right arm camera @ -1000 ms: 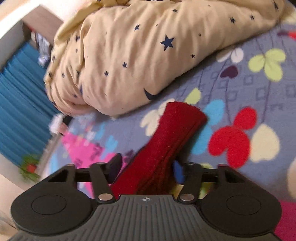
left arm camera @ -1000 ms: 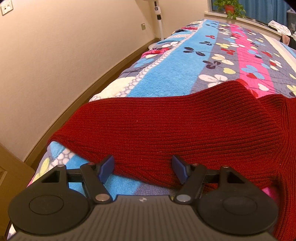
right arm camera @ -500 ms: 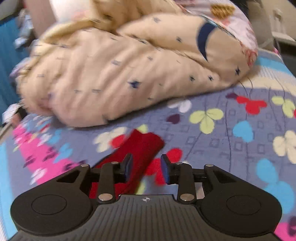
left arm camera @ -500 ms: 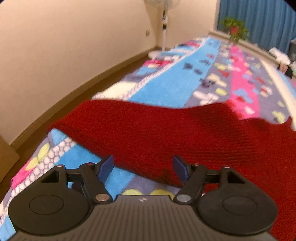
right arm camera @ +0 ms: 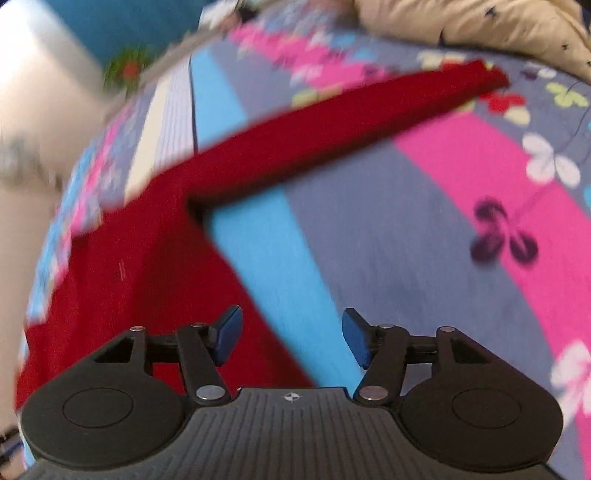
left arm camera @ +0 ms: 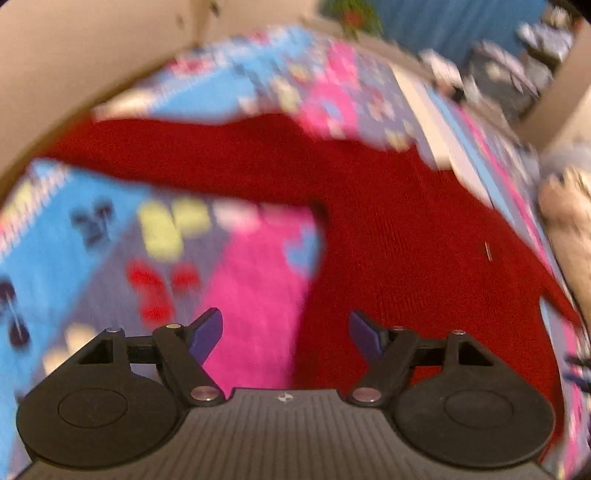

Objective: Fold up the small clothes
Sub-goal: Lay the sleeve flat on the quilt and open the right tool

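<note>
A dark red knitted sweater (left arm camera: pixel 406 236) lies spread on a flower-patterned bedspread (left arm camera: pixel 251 280), one sleeve (left arm camera: pixel 177 155) stretched out to the left. In the right wrist view the same sweater (right arm camera: pixel 122 280) fills the lower left, and its other sleeve (right arm camera: pixel 351 114) runs up to the right. My left gripper (left arm camera: pixel 286 332) hovers above the sweater's side edge, its jaws opening with nothing held. My right gripper (right arm camera: pixel 291 334) hangs over the sweater's other edge and a blue stripe; its jaws are opening and nothing is between them. Both views are blurred.
A beige quilt with dark stars (right arm camera: pixel 480 26) is heaped at the bed's far end, past the sleeve's cuff. A cream wall (left arm camera: pixel 74 55) runs along the bed's left side. Blue curtains (left arm camera: pixel 443 18) and a potted plant (right arm camera: pixel 129 70) stand beyond the bed.
My right gripper let go of the sleeve's cuff, opened, and drew back and up toward the sweater's body. My left gripper swung right from the left sleeve, now over the sweater's side edge.
</note>
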Motion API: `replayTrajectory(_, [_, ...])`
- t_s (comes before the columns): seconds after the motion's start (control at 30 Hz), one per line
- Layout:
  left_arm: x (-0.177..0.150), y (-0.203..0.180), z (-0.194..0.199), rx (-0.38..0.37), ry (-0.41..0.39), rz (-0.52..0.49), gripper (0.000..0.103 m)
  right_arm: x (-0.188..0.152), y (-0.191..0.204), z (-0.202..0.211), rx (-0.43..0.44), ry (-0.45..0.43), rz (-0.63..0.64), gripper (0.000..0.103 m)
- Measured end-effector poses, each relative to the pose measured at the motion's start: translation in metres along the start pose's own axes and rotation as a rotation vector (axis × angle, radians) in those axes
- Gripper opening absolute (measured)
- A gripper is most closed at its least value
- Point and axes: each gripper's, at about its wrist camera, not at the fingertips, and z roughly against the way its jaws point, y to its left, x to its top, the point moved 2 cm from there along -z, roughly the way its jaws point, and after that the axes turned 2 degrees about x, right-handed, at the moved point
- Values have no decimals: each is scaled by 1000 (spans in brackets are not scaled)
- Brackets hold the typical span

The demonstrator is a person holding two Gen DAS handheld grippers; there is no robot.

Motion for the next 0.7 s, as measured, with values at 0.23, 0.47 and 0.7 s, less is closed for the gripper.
replayTrajectory(0.23, [-69, -9, -2, -31, 226, -35, 80, -54, 2, 15, -26, 125, 241, 63])
replayTrajectory(0.47, [-91, 3, 10, -50, 245, 32, 42, -86, 5, 34, 1, 107, 338, 23])
replayTrajectory(0.7, [-90, 1, 46, -134, 96, 14, 7, -76, 2, 81, 177, 5, 175, 14])
